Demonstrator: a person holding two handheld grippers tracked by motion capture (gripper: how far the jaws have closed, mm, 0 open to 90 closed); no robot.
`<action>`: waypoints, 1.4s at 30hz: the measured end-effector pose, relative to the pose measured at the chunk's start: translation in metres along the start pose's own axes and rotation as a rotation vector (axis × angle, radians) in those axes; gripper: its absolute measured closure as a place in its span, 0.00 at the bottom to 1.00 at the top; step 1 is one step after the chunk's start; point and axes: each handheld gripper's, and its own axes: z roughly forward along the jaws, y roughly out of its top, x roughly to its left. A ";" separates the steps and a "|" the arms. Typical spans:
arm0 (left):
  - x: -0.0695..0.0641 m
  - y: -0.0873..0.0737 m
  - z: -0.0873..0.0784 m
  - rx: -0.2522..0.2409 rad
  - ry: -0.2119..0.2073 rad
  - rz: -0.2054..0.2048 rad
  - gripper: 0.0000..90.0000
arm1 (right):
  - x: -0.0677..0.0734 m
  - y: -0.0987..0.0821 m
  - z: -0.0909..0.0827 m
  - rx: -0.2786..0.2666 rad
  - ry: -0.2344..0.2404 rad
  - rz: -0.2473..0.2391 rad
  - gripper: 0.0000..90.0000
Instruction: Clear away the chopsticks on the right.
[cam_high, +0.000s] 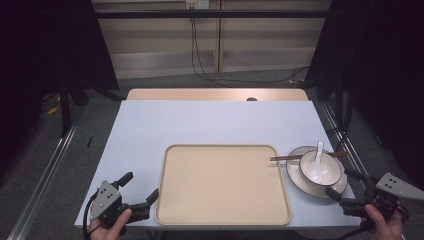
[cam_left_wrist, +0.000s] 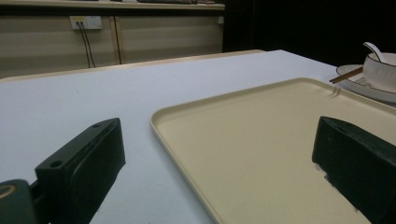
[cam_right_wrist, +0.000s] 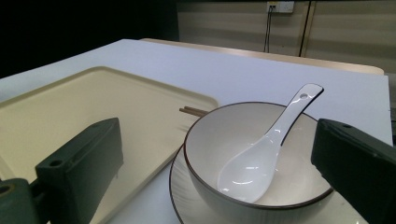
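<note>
Our right hand-held gripper (cam_high: 354, 187) hangs released near the bowl (cam_high: 320, 169). Our left hand-held gripper (cam_high: 139, 190) sits released left of the tray (cam_high: 223, 220).

The bowl (cam_right_wrist: 261, 154) is showing glossy white glaze like ceramic, with a thin dark rim line, and the spoon (cam_right_wrist: 266, 149) inside is gleaming just as smooth and white. The plate (cam_high: 295, 172) beneath is looking glazed too. The 2 chopsticks (cam_high: 300, 158) are appearing as brown wood. The tray (cam_high: 222, 185) is looking like matt beige plastic. The table (cam_high: 210, 122) is presenting a smooth, matt, pale surface. The right claw (cam_high: 352, 186) is showing matt black plastic jaws.
</note>
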 end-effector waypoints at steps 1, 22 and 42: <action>0.000 0.000 0.000 -0.001 -0.013 -0.003 0.03 | 0.001 0.000 0.000 0.003 0.011 -0.001 0.02; 0.000 0.000 0.001 0.034 -0.013 0.047 0.03 | -0.020 0.011 -0.014 0.076 0.044 -0.045 0.19; -0.002 0.001 0.003 0.038 -0.022 0.087 0.02 | -0.101 0.042 0.012 0.207 -0.002 -0.081 0.23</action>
